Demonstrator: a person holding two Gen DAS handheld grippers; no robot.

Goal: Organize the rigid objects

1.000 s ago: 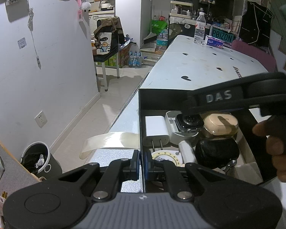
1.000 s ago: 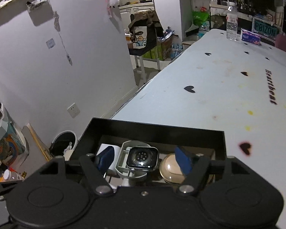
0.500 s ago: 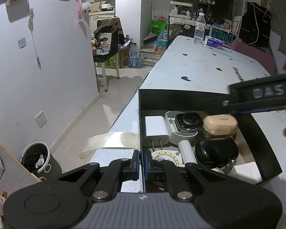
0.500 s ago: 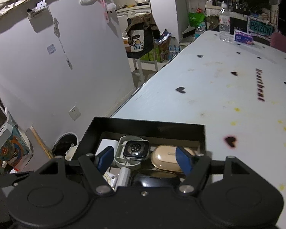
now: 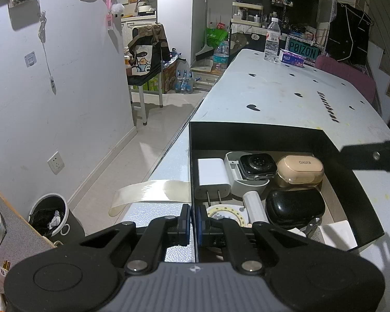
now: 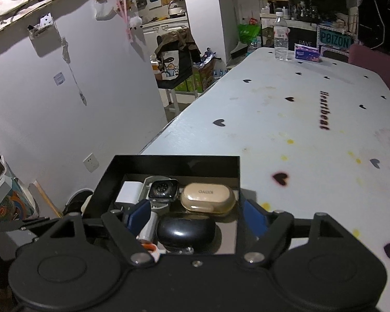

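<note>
A black open box [image 5: 247, 135] sits at the table's near left corner. It holds a white charger [image 5: 212, 174], a smartwatch on a grey stand [image 5: 257, 166], a beige earbud case [image 5: 300, 167], a black case [image 5: 295, 206] and a round dial [image 5: 228, 214]. My left gripper [image 5: 193, 221] is shut on the box's left wall at its near end. My right gripper [image 6: 196, 214] is open and empty, raised above the box [image 6: 174, 165], over the black case [image 6: 186, 230] and behind the beige case [image 6: 208, 197] and watch [image 6: 162, 188].
A strip of clear tape [image 5: 153, 191] hangs off the table's left edge. A water bottle [image 5: 271, 40] and tissue pack [image 5: 291, 58] stand at the table's far end. A waste bin [image 5: 52, 215] is on the floor at left. The white tabletop [image 6: 312, 130] stretches to the right.
My right gripper has drawn back and up, out of the box and out of the left wrist view to the right, with nothing in it. The left gripper has not moved.
</note>
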